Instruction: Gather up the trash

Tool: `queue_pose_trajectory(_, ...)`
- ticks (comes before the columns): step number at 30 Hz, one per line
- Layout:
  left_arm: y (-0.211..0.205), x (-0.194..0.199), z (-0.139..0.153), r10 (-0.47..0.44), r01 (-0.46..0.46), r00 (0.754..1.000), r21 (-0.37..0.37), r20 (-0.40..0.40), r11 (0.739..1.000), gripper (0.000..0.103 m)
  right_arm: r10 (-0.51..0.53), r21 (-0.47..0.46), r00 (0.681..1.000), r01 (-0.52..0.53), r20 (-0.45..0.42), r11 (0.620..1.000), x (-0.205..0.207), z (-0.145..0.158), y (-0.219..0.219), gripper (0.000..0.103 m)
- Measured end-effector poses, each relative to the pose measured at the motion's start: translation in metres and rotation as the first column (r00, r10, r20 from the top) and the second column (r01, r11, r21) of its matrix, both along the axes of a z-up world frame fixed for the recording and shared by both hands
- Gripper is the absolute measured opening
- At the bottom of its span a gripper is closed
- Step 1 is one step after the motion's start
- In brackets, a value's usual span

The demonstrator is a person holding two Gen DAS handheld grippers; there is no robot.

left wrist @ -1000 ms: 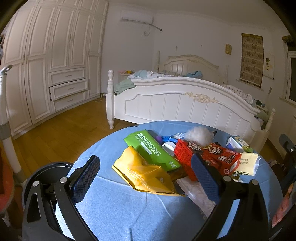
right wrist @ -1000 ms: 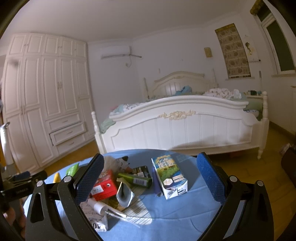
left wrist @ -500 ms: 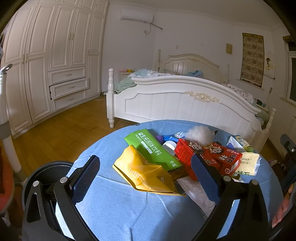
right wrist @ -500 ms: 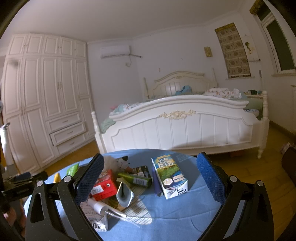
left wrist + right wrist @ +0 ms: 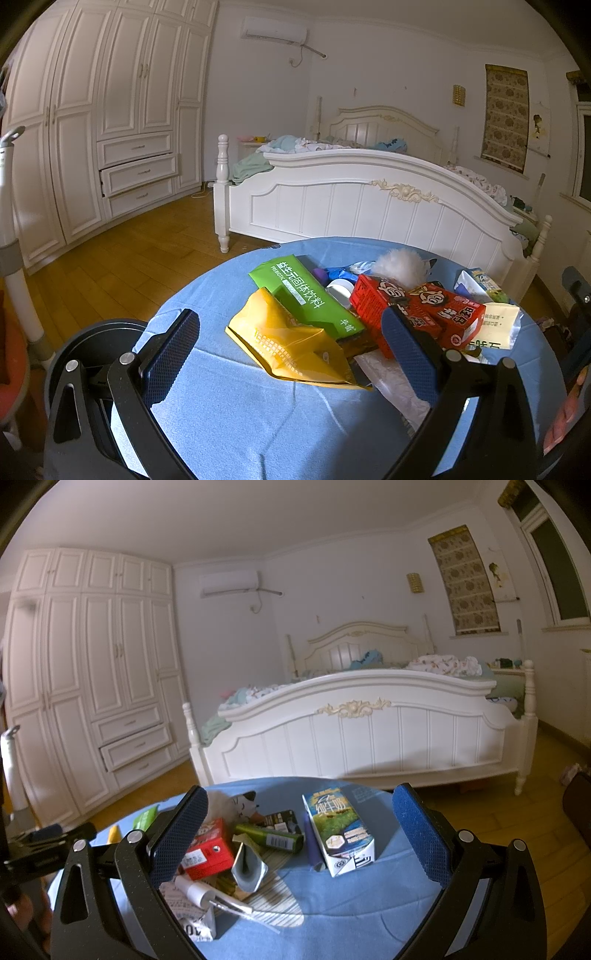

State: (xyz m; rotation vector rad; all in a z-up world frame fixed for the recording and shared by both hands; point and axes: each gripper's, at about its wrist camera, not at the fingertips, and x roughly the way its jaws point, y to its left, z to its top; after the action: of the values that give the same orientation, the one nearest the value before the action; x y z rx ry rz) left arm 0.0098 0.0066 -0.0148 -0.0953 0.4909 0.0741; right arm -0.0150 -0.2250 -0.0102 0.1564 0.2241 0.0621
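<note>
two red cartons (image 5: 417,310) – one milk carton (image 5: 338,830)

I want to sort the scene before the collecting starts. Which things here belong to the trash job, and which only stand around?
For the job: yellow bag, green drink-powder packet, red cartons, milk carton, green bottle, black bin.

Only standing around: bed, wardrobe, air conditioner.

Bright wrappers on a blue bench (image 5: 236,417)

Yellow bag (image 5: 291,341), green packet (image 5: 303,295) with white lettering, red carton (image 5: 417,310); blue-and-green milk box (image 5: 338,832), dark green bottle (image 5: 269,837), white bed (image 5: 369,731).
</note>
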Motion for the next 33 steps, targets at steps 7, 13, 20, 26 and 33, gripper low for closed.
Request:
queue_pose_trajectory(7, 0.000, 0.000, 0.000, 0.000, 0.000, 1.000, 0.000, 0.000, 1.000, 0.098, 0.000, 0.001, 1.000, 0.000, 0.000, 1.000, 0.000, 0.000, 0.001, 0.099)
queue_pose_trajectory(13, 0.000, 0.000, 0.000, 0.000, 0.000, 1.000, 0.000, -0.001, 1.000, 0.098, 0.000, 0.001, 1.000, 0.000, -0.001, 1.000, 0.000, 0.000, 0.001, 0.099)
queue_pose_trajectory(20, 0.000, 0.000, 0.001, 0.000, 0.000, 1.000, 0.000, -0.001, 1.000, 0.098, 0.000, 0.001, 1.000, 0.000, -0.001, 1.000, 0.000, 0.000, 0.002, 0.099)
queue_pose_trajectory(26, 0.010, 0.001, -0.002, -0.023, 0.021, 0.999, -0.049, -0.033, 0.999, 0.098, 0.015, 0.004, 1.000, -0.015, -0.024, 1.000, 0.004, -0.001, 0.001, 0.099)
queue_pose_trajectory(33, 0.057, 0.005, -0.024, -0.119, 0.058, 0.978, -0.329, -0.169, 0.943, 0.098, 0.319, -0.029, 0.918, -0.334, -0.237, 0.942, 0.049, 0.033, 0.053, 0.099)
